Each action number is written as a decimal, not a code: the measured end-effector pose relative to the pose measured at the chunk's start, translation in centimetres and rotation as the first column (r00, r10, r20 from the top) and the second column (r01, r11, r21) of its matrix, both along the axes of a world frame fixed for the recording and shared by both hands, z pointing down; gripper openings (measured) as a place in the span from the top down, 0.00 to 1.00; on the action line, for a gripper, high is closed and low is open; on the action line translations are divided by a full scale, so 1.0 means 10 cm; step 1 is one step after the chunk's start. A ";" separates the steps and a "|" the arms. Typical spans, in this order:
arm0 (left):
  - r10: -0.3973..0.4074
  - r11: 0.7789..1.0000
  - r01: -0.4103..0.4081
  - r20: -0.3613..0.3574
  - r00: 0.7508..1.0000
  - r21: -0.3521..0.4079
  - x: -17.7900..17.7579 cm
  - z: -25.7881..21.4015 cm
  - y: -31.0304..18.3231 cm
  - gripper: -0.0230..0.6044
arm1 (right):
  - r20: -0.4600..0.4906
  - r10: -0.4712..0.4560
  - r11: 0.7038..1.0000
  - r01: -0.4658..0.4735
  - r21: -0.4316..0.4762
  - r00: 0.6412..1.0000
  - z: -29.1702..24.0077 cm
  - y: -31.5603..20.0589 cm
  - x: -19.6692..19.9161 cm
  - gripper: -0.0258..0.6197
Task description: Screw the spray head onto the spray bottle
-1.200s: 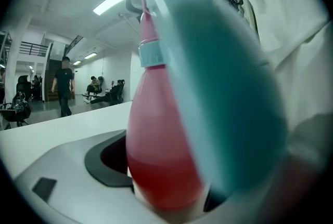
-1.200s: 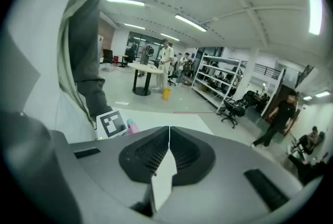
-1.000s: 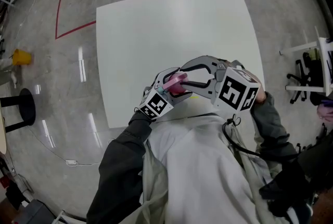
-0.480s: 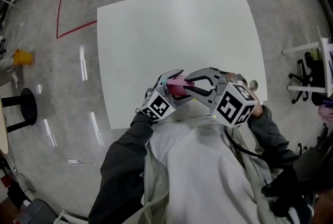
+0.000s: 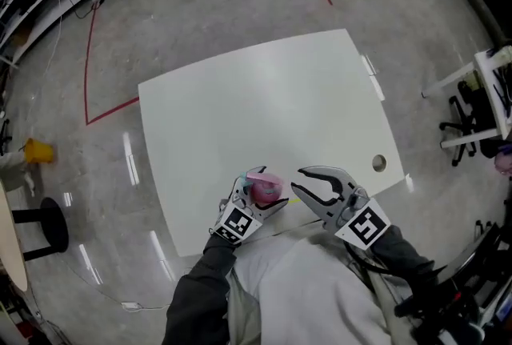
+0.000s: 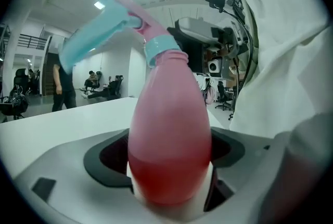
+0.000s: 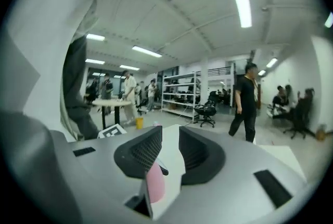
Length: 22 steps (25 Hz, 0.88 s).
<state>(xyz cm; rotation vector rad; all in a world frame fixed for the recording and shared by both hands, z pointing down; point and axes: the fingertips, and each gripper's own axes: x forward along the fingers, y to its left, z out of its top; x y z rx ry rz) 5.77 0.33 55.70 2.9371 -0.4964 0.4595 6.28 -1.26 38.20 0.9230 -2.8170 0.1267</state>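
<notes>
We wore a pale, off-white top with dark grey sleeves that reached to the wrists; our left gripper and right gripper were both light grey, smooth-moulded shells with curved, arching jaws; each bore a white cube printed with black square markers; the pads inside the jaws were black, and on the right one we could see a fine cross-hatched grid; small black rectangular insets sat flush in the grey shell; a thin black cable ran back from the right gripper along our sleeve.
</notes>
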 end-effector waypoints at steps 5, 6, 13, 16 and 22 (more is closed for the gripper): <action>-0.020 1.000 0.020 0.028 0.999 0.005 -0.07 -0.01 0.09 0.29 | 0.116 0.163 0.987 -0.163 -0.014 0.980 -0.03 -0.23 0.57 0.84; -0.024 1.000 0.024 0.031 0.999 0.006 -0.11 0.00 0.09 0.29 | 0.118 0.186 0.982 -0.186 -0.009 0.975 -0.01 -0.28 0.59 0.84; -0.088 0.996 0.089 0.040 0.995 -0.015 -0.58 0.09 0.13 0.29 | 0.351 0.378 0.923 -0.316 -0.221 0.857 0.01 -0.58 0.60 0.92; -0.230 0.972 0.229 -0.011 0.973 -0.061 -0.92 -0.03 0.11 0.29 | 0.352 0.336 0.937 -0.274 -0.215 0.874 0.11 -0.74 0.41 0.92; -0.562 0.827 0.558 -0.104 0.821 -0.062 -1.24 -0.67 0.40 0.55 | 0.306 0.273 0.947 -0.199 -0.252 0.912 0.20 -0.61 0.62 0.94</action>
